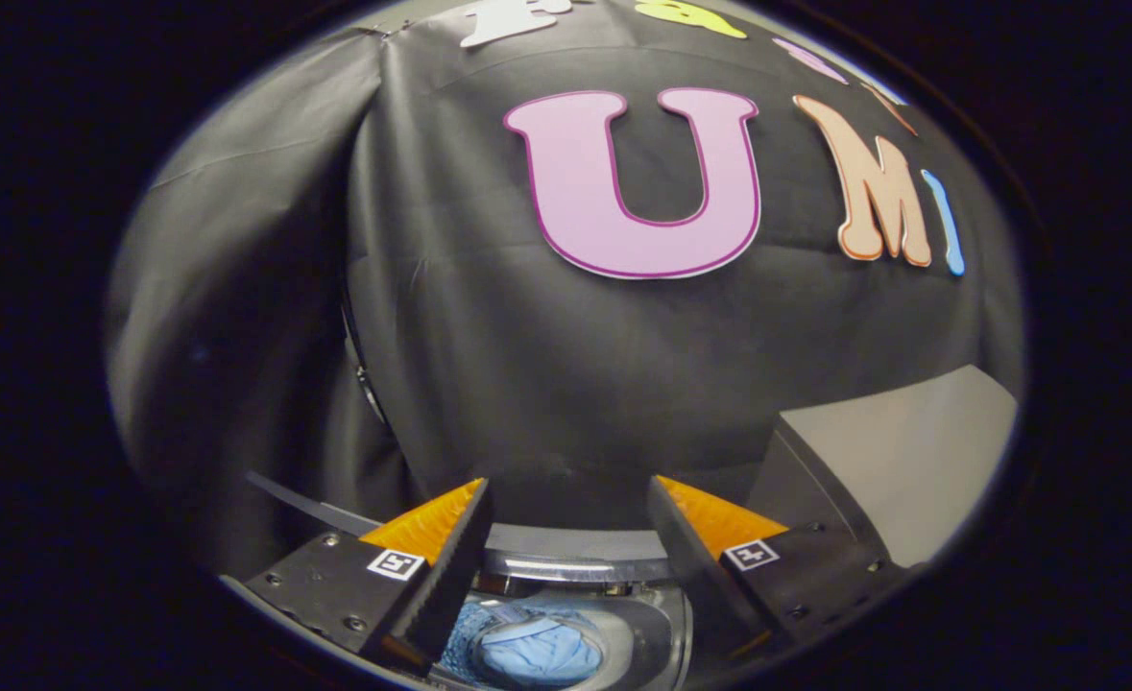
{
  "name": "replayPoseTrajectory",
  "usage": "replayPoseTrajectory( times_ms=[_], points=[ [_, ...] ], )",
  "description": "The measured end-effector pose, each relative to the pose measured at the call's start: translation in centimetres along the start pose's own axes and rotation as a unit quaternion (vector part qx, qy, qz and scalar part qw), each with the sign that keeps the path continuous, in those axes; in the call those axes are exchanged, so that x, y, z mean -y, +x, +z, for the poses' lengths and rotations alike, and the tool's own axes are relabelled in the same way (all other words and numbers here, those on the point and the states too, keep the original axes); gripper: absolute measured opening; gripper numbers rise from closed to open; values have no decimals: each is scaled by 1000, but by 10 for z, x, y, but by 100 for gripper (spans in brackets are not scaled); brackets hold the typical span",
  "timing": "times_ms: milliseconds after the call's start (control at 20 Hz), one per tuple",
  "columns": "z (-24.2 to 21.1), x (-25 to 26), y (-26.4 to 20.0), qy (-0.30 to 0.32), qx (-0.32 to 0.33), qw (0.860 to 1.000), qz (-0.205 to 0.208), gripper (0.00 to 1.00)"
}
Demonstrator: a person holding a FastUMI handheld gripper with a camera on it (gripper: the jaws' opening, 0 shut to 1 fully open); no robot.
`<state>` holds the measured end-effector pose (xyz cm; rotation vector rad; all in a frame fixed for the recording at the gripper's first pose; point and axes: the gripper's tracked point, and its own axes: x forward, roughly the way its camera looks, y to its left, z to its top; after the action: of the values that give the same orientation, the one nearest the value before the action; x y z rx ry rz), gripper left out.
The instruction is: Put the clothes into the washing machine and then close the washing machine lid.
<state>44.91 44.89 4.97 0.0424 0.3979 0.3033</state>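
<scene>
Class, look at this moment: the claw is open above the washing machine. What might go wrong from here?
1. The lid stands raised beside the open claw; a careless sweep may knock it rather than close it.
2. The blue clothes sit bunched high in the drum; fabric could catch under the closing lid.

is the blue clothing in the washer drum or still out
In. The blue clothing lies inside the washer drum, below the open, empty gripper. The lid stands raised.

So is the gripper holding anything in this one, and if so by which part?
Nothing is held. The gripper is open, its fingers spread wide with only air between them; the blue clothes lie below, inside the washing machine drum.
</scene>
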Motion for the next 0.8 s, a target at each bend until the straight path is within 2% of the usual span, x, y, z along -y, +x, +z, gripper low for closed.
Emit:
replayPoseTrajectory(
  times_ms=[350, 800],
  points=[
    [1, 2, -2, 32, -33, 999, 28, 97],
    [9, 7, 1, 14, 7, 1000, 25, 97]
  ],
)
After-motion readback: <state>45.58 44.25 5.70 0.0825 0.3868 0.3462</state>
